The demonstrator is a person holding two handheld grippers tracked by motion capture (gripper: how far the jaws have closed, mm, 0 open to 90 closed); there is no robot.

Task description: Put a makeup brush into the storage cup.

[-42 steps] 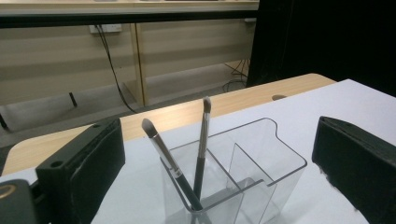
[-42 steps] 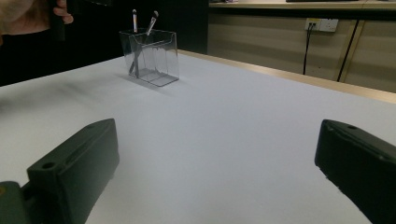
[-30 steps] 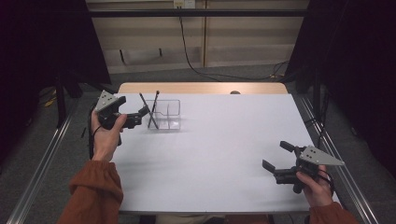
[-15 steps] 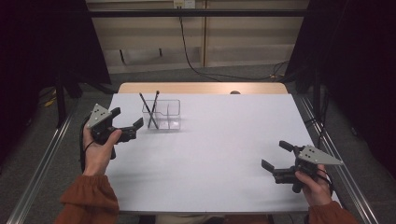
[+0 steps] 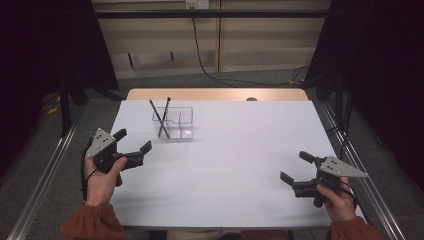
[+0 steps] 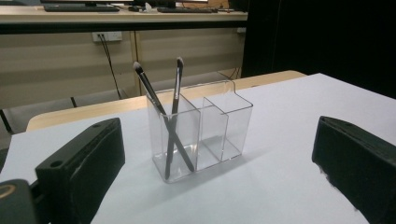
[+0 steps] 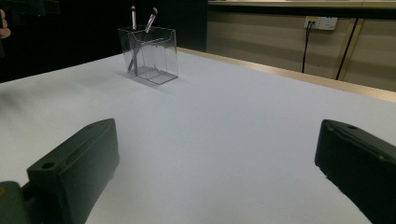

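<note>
Left gripper (image 5: pixel 133 141) jaws wide apart, empty, near-left of the clear organizer (image 5: pixel 173 123). Organizer: transparent, divided box, far-left on the white table (image 5: pixel 235 150); two dark brushes (image 5: pixel 161 116) cross in its left compartment. Right gripper (image 5: pixel 293 168) spread, empty, near right

No readable text, labels, brands or nos. anywhere — nothing legible on any object or surface in any view.
</note>
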